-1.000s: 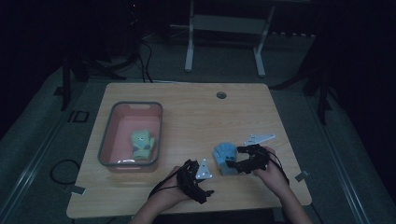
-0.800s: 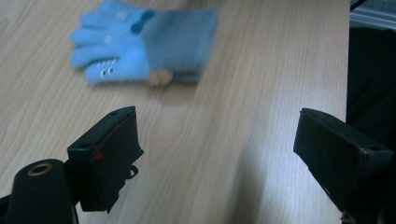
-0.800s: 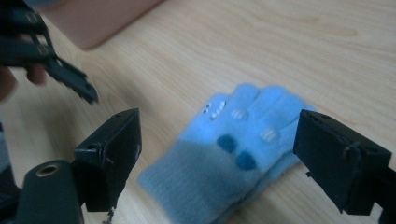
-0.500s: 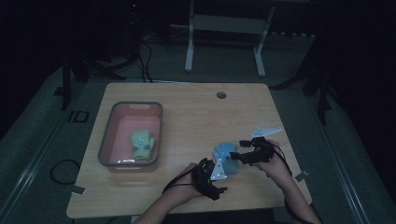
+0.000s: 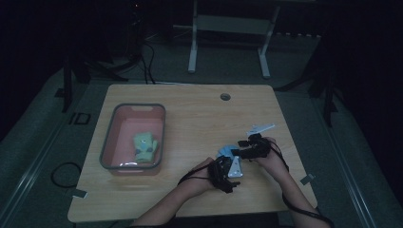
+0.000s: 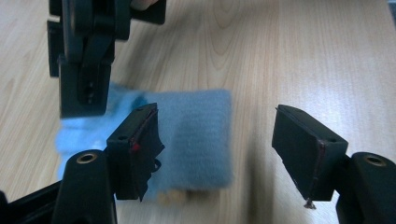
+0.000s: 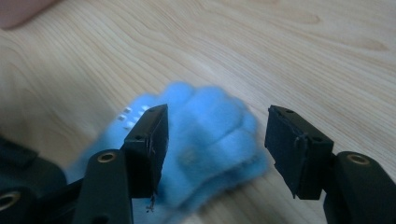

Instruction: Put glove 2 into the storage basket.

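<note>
A blue fuzzy cloth (image 5: 225,151) lies flat on the wooden table (image 5: 190,118) near its front right. My left gripper (image 5: 226,164) hovers just in front of it. Its jaws stand open over the cloth's squared end (image 6: 196,140) and grip nothing, and the left gripper (image 6: 217,121) sits low above the fabric. My right gripper (image 5: 237,152) comes in from the right, open. In the right gripper view the cloth's lobed end (image 7: 210,135) lies below the right gripper (image 7: 219,114), whose jaws do not touch it.
A pink tub (image 5: 111,142) with a grey rim stands at the table's left and holds a green cloth (image 5: 144,144). A cable hole (image 5: 225,97) sits near the far edge. A white desk frame (image 5: 228,28) stands on the floor beyond.
My left gripper has moved right and closed in on the blue cloth. My right gripper has shifted slightly and stays beside the cloth.
</note>
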